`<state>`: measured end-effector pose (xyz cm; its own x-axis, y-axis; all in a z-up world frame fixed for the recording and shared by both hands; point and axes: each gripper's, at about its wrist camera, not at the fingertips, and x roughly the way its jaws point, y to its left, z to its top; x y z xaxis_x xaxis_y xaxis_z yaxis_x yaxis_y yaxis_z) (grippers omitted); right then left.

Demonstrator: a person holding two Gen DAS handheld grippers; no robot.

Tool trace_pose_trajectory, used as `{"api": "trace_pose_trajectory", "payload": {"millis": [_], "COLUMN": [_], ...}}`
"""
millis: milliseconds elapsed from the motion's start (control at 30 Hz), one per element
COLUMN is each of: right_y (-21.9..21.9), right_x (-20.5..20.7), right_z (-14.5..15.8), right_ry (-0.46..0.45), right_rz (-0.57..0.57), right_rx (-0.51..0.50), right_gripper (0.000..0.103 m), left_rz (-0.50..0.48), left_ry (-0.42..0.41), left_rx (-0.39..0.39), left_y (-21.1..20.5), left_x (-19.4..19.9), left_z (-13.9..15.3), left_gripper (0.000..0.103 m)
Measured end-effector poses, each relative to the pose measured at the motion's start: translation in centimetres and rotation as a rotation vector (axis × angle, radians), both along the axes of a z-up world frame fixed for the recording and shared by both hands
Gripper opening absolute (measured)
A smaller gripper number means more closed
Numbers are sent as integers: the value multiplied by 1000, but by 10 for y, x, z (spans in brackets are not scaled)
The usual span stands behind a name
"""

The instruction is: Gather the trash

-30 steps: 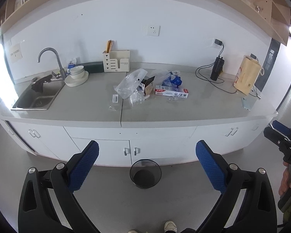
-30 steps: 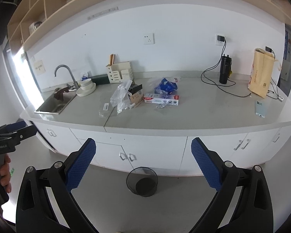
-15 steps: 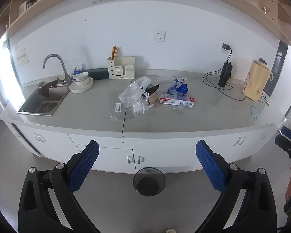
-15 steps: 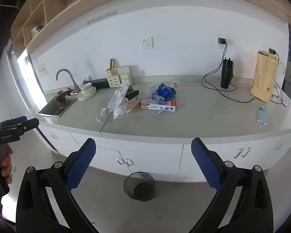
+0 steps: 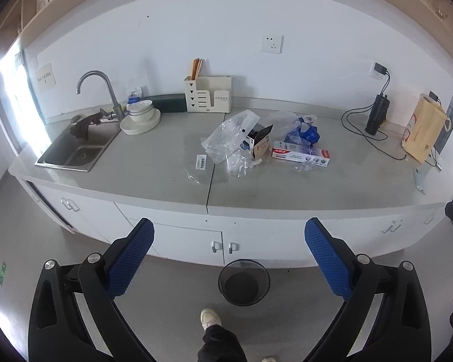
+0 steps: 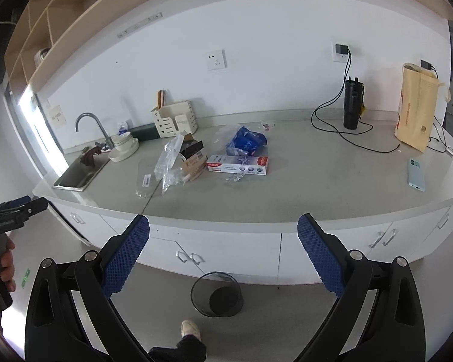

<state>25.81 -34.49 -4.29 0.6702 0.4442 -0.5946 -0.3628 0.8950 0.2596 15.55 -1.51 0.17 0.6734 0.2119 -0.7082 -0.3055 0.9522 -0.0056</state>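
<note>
Trash lies in a heap on the grey counter (image 5: 332, 190): a clear plastic bag (image 5: 231, 132) (image 6: 169, 157), a small open cardboard box (image 5: 261, 144) (image 6: 193, 157), a long toothpaste box (image 5: 300, 154) (image 6: 238, 165), a blue wrapper (image 5: 306, 132) (image 6: 247, 141) and a flat clear sleeve with a label (image 5: 200, 163) (image 6: 145, 181). A black mesh waste bin (image 5: 243, 282) (image 6: 216, 294) stands on the floor below. My left gripper (image 5: 228, 262) and right gripper (image 6: 223, 256) are open and empty, well short of the counter.
A sink (image 5: 75, 147) with tap, stacked bowls (image 5: 140, 114) and a cream holder (image 5: 208, 93) are at the back left. A black flask with cables (image 6: 352, 104), a paper bag (image 6: 416, 105) and a phone (image 6: 416, 174) are on the right. My shoe (image 5: 210, 316) is on the floor.
Both grippers have moved closer to the counter and tilted up a little. The bin sits lower in both views. A foot has stepped into view. Both grippers stay open.
</note>
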Motion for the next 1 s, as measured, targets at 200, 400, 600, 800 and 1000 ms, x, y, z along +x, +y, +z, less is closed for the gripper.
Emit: {"api": "trace_pose_trajectory", "payload": {"millis": [200,400,600,800,1000], "right_y": [35,84,131,153,166], "right_x": [65,147,221,287,344], "right_z": [-9,-4,-8,-25,-60], "right_ry": [44,102,150,203,265], "right_rz": [-53,-118,-192,-267,-280], "right_rx": [-62,-86,-148,-156,-198], "right_gripper": [100,100,100,100,100], "left_rz": [17,-32,-95,-78,-91], "left_ry": [-23,31,51,125,201], "left_rx": [-57,-97,-105,-148,-188], "left_y": [64,129,190,235,264], "left_x": [57,138,214,266,307], "left_z": [-29,-56,-83,-124,-160], "left_gripper": [97,97,97,97,97]}}
